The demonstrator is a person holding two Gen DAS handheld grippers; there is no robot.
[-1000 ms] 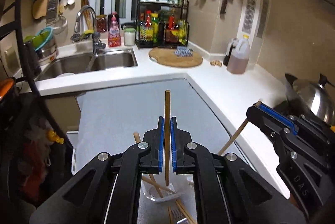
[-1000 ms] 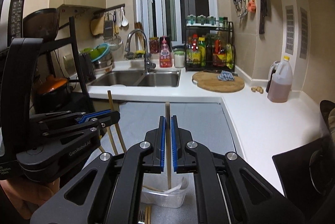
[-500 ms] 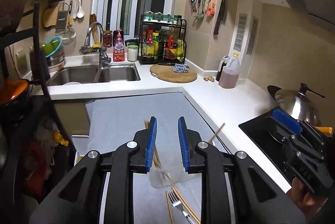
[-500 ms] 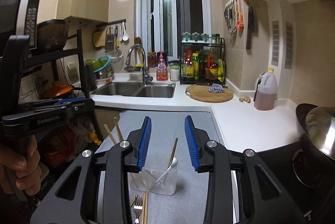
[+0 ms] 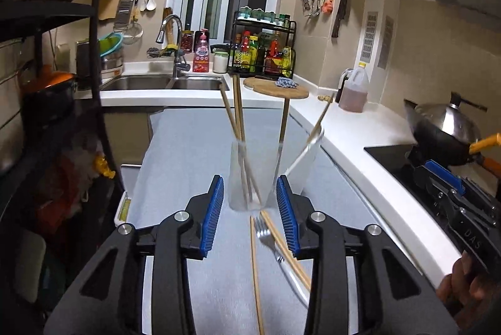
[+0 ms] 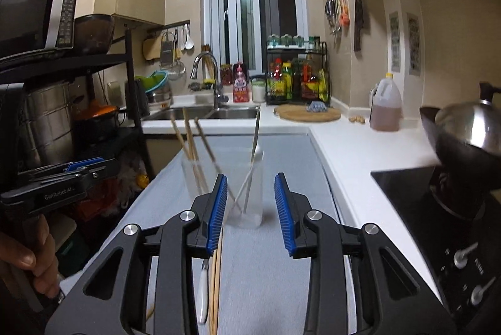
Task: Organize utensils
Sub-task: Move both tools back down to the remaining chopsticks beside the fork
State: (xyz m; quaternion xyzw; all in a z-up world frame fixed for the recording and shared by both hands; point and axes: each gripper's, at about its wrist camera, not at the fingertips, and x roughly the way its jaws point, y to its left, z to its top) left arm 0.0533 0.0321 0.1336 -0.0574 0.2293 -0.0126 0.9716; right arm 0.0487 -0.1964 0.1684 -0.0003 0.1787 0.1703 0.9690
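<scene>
Since a second ago both tools have let go of the chopsticks they pinched and pulled back, so the sticks now stand in the cup. The left tool hangs with its blue pads spread apart and nothing between them, and the right tool is likewise wide open and empty, each held low over the grey-covered table, probably to line up on the next piece.

Nearest, flat on the table, lie the leftovers: two loose wooden chopsticks, crossing toward the near end, and a metal fork with a white handle between them, tines toward the cup. These look like what is left to collect.

Just beyond stands the clear plastic cup, upright, holding several wooden chopsticks that lean against its rim, along with a white plastic spoon.
</scene>
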